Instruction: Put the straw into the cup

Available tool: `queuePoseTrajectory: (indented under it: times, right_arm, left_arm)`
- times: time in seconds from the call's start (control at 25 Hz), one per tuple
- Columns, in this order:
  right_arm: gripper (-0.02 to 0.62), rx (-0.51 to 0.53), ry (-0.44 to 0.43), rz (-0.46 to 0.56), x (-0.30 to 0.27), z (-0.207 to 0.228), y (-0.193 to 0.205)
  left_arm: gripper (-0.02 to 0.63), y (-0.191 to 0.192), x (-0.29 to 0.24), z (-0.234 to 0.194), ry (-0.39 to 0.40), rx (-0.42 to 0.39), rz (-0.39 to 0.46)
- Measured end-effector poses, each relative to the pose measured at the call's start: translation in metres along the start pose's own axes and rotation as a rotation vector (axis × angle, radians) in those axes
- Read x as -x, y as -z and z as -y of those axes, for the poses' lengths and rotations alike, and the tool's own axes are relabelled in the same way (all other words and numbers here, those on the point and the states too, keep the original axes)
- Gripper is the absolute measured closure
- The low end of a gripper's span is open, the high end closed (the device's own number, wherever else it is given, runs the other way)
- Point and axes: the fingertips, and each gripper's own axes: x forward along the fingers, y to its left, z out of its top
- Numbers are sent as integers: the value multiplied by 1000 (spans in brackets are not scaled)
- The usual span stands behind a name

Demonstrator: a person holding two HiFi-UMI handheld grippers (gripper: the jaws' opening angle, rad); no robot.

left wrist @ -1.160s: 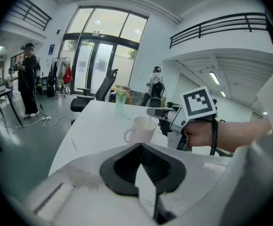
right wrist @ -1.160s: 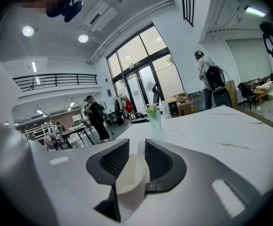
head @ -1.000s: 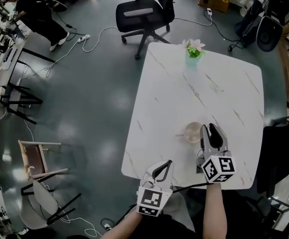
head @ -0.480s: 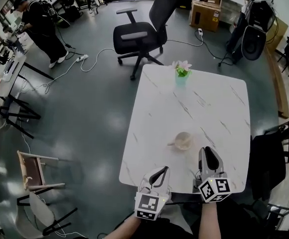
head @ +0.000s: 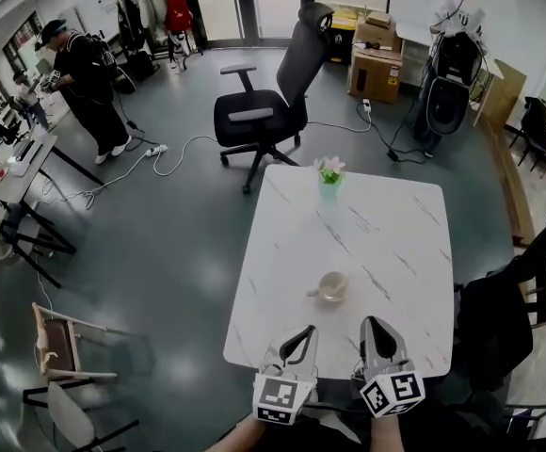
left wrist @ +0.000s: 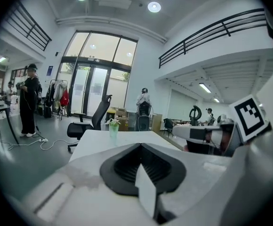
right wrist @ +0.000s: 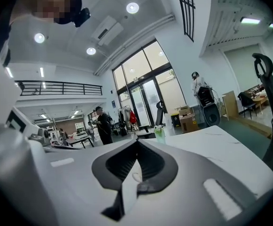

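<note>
A pale cup (head: 332, 286) stands on the white marble table (head: 386, 224), toward its near side. A thin straw (head: 313, 293) sticks out over its left rim. Both grippers hang over the table's near edge, well short of the cup and apart from it. My left gripper (head: 303, 333) is shut with nothing in it, and its jaws (left wrist: 139, 146) meet tip to tip. To its right, my right gripper (head: 375, 326) is also shut and empty, its jaws (right wrist: 137, 143) pressed together. Neither gripper view shows the cup.
A small green vase with pink flowers (head: 329, 175) stands at the table's far edge. A black office chair (head: 264, 102) is beyond the table and a dark chair (head: 508, 309) is at its right. People stand far off at the left and back.
Both grippers have drawn back from the cup to the table's near edge and risen. The right gripper, open beside the cup before, has shut. The head view has tilted up.
</note>
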Motion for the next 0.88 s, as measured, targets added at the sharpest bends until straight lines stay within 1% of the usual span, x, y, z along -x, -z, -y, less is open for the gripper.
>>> queuePoseTrajectory:
  times: [0.16, 0.4, 0.88]
  right_arm:
    - [594, 53, -5, -9, 9, -12, -8]
    - [595, 80, -15, 6, 14, -25, -12]
    - [595, 105, -27, -26, 9, -32, -7]
  left_arm:
    - [604, -10, 2, 4, 5, -12, 35]
    - [604, -22, 2, 8, 16, -24, 70]
    - [604, -24, 2, 6, 16, -21, 72]
